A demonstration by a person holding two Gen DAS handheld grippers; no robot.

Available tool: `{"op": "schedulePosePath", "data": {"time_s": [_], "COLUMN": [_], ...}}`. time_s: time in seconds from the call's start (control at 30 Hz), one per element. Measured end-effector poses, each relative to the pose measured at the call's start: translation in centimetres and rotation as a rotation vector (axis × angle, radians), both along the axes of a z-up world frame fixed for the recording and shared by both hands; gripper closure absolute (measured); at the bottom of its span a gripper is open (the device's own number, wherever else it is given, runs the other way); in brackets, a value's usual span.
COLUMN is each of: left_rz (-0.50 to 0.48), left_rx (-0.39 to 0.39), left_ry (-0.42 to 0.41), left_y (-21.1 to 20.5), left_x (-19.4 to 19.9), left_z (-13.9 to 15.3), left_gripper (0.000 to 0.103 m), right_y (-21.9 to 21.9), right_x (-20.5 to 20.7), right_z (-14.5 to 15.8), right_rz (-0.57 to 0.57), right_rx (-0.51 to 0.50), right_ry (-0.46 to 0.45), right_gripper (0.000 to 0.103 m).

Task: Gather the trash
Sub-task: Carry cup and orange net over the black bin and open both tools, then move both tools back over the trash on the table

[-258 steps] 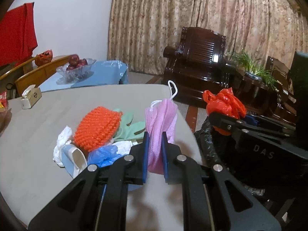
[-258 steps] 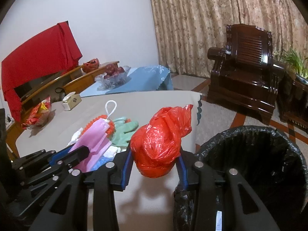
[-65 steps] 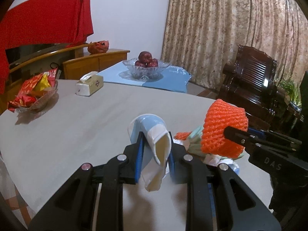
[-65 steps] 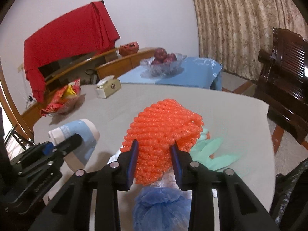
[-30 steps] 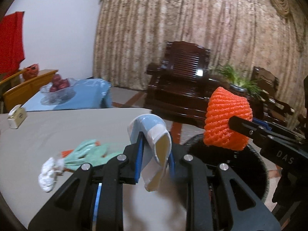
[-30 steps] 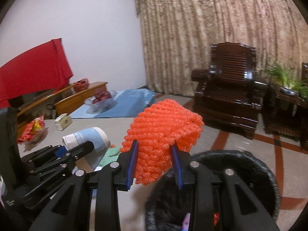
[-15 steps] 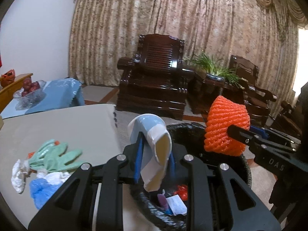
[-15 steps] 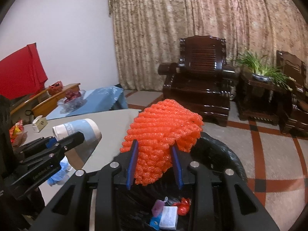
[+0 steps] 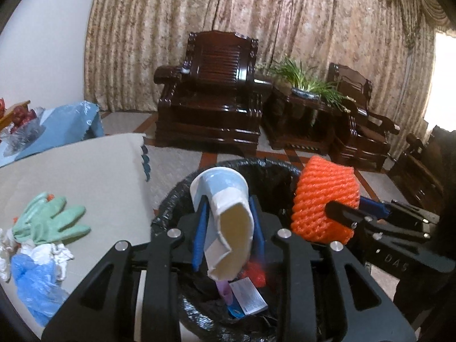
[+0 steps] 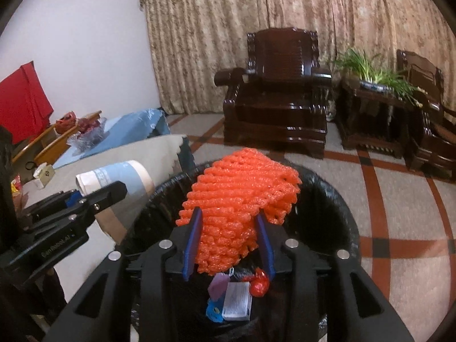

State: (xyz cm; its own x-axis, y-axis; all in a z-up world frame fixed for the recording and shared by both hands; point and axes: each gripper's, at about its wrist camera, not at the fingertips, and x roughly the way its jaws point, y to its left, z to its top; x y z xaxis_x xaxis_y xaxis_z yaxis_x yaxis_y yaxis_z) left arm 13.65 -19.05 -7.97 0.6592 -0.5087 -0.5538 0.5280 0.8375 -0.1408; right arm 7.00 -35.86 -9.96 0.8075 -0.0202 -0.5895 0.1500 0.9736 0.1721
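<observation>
Bin point(image 10: 327, 199): black-lined, round, directly under both my claws; scraps already lie at its bottom.
Worktop point(image 9: 71, 171): grey, to my left; green glove point(image 9: 48, 222), blue bag point(image 9: 37, 282) and white tissue point(image 9: 51, 253) wait there.
Right claw point(image 10: 228, 242): closed on the orange foam net point(image 10: 239, 199), a bumpy mesh sleeve.
Left claw point(image 9: 228, 233): closed on the paper cup point(image 9: 225, 208), blue-and-white, squashed, mouth towards me.
Doing it well: I judge both sit inside the rim, so part the fingers fully and let them fall.
</observation>
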Motion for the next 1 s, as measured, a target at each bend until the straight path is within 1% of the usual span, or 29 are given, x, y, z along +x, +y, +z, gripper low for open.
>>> {"op": "schedulePosePath", "data": {"time_s": [0.03,0.07,0.1,0.13,0.17,0.2,0.23,0.27,0.33,0.37,0.4,0.47,0.53,0.57,0.67,0.8,1.0], "left_rz": [-0.006,-0.009,-0.008,-0.006,-0.006,-0.002,0.002,0.006,0.013,0.022,0.033,0.052,0.082,0.102,0.143,0.215,0.343], "left_rx": [0.001,0.003,0.001,-0.006,-0.016,-0.026,-0.029,-0.032,-0.034,-0.036,-0.039,-0.04,-0.036,-0.036,-0.034,-0.016,0.013], "left_ry": [0.011,0.021,0.027,0.03,0.035,0.04,0.041,0.04,0.037,0.033,0.026,0.01,-0.006,-0.015,-0.036,-0.069,-0.104], "left_y": [-0.2,-0.2,-0.2,0.0,0.1,0.5,0.5,0.8,1.1,1.5,2.0,2.7,3.9,4.8,7.1,10.9,16.6], "left_x": [0.1,0.2,0.3,0.4,0.4,0.5,0.5,0.6,0.5,0.4,0.2,0.0,-0.4,-0.6,-1.1,-1.7,-2.3], "left_z": [-0.3,-0.6,-0.7,-0.7,-0.8,-0.8,-0.7,-0.6,-0.4,-0.2,0.1,0.7,1.3,1.6,2.6,3.7,4.5], "left_gripper": [0.07,0.06,0.055,0.049,0.044,0.042,0.039,0.038,0.036,0.033,0.031,0.022,0.016,0.014,0.014,0.014,0.014], "right_y": [0.0,0.0,0.0,0.0,-0.1,-0.1,-0.1,-0.1,-0.1,0.0,0.0,0.3,1.1,1.3,3.1,5.7,11.1], "right_x": [0.0,0.0,0.0,0.0,-0.1,-0.2,-0.3,-0.3,-0.5,-0.7,-0.6,-0.8,-0.8,-0.8,-0.4,0.8,3.0], "right_z": [-0.4,-0.8,-1.1,-1.3,-1.5,-1.6,-1.6,-1.5,-1.1,-0.8,-0.5,0.2,1.1,1.4,2.9,3.9,4.1], "right_rz": [-0.003,-0.005,-0.005,-0.007,-0.013,-0.018,-0.021,-0.024,-0.03,-0.034,-0.035,-0.029,-0.012,-0.006,0.032,0.094,0.21], "right_rx": [-0.006,-0.01,-0.01,-0.012,-0.017,-0.02,-0.022,-0.022,-0.022,-0.019,-0.017,-0.015,-0.01,-0.008,0.0,0.005,0.007], "right_ry": [0.012,0.029,0.038,0.046,0.051,0.052,0.054,0.054,0.042,0.028,0.017,-0.009,-0.038,-0.046,-0.088,-0.122,-0.132], "right_gripper": [0.06,0.056,0.053,0.046,0.035,0.031,0.024,0.02,0.016,0.011,0.009,0.006,0.006,0.006,0.006,0.006,0.006]}}
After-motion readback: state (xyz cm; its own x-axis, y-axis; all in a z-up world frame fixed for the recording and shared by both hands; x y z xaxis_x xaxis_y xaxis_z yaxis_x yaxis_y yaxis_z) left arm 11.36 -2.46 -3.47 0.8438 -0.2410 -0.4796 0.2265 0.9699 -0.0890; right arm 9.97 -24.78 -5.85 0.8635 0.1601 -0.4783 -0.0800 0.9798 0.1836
